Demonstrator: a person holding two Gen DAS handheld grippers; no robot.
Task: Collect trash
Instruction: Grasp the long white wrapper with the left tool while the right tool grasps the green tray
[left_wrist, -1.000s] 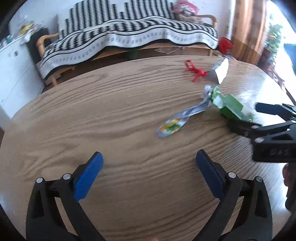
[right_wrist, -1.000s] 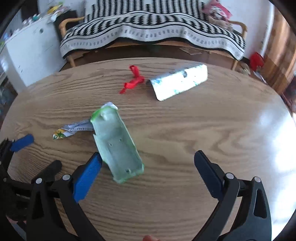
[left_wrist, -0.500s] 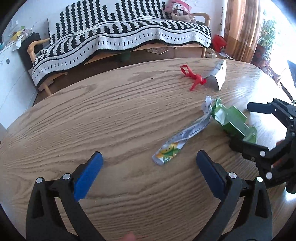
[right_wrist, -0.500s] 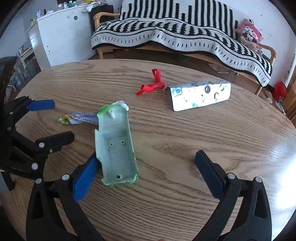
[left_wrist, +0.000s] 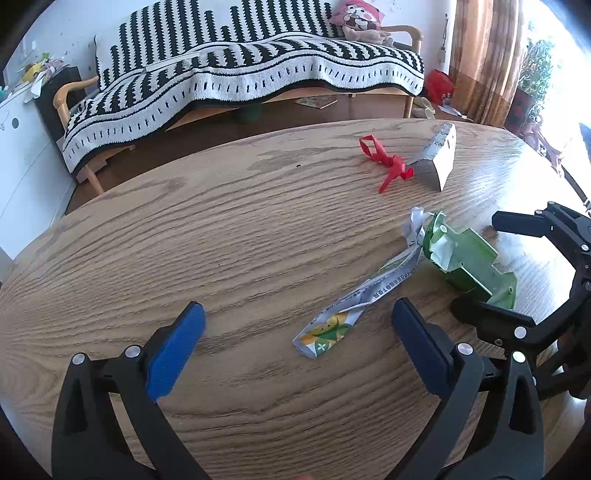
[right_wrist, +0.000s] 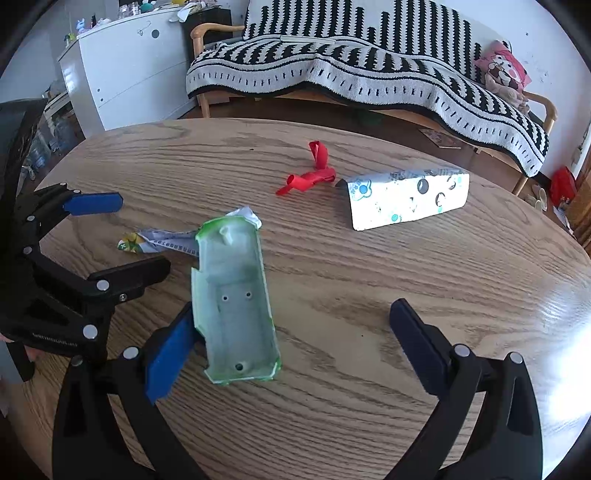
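Note:
On the round wooden table (left_wrist: 221, 258) lie a green plastic tray (right_wrist: 236, 299) (left_wrist: 469, 262), a flat silver wrapper (left_wrist: 362, 299) (right_wrist: 159, 242), a red ribbon (left_wrist: 388, 162) (right_wrist: 310, 173) and a white patterned carton (right_wrist: 406, 199) (left_wrist: 439, 158). My left gripper (left_wrist: 295, 347) is open and empty, the wrapper's near end lying between its fingers. My right gripper (right_wrist: 291, 343) is open and empty, its left pad (right_wrist: 166, 350) beside the tray's near left edge. Each gripper also shows in the other's view, the right (left_wrist: 476, 266) around the tray and the left (right_wrist: 110, 236) around the wrapper.
A sofa with a black-and-white striped blanket (left_wrist: 240, 77) stands behind the table. A white cabinet (right_wrist: 129, 74) stands at the far left. Curtains (left_wrist: 487, 55) and plants are at the far right. The table edge curves close on all sides.
Both grippers have moved forward over the table. The wrapper now lies between my left fingers, and the green tray has come nearer to my right gripper's left pad.

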